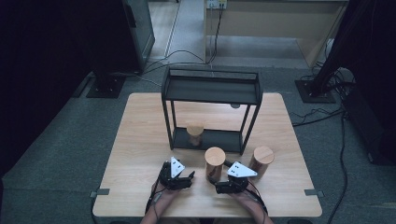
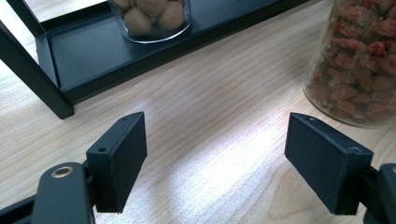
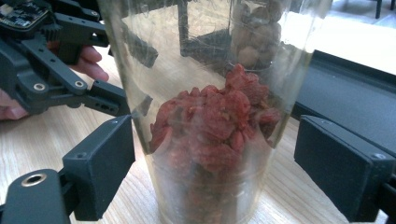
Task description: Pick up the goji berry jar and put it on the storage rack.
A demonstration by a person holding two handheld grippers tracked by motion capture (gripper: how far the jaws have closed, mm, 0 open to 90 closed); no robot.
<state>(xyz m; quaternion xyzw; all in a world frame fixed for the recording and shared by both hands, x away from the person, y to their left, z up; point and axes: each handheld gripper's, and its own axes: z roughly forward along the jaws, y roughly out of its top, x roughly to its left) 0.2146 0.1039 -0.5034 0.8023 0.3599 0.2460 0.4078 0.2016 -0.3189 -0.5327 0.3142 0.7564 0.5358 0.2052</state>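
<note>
We see the right tool (image 3: 212, 163) standing apart around the jar of red berries (image 3: 210, 121), pads not touching; the left tool (image 2: 217, 158) gapes over the bare table (image 2: 201, 116).

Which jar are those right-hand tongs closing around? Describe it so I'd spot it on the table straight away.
Start at the black metal shelf on the wooden table. Just in front of its lower tray stands a clear jar with a wooden lid, directly ahead of the person's hands. It is the one between the right gripper pads, and it holds red dried berries, unlike the jar of pale round nuts on the tray.
</note>
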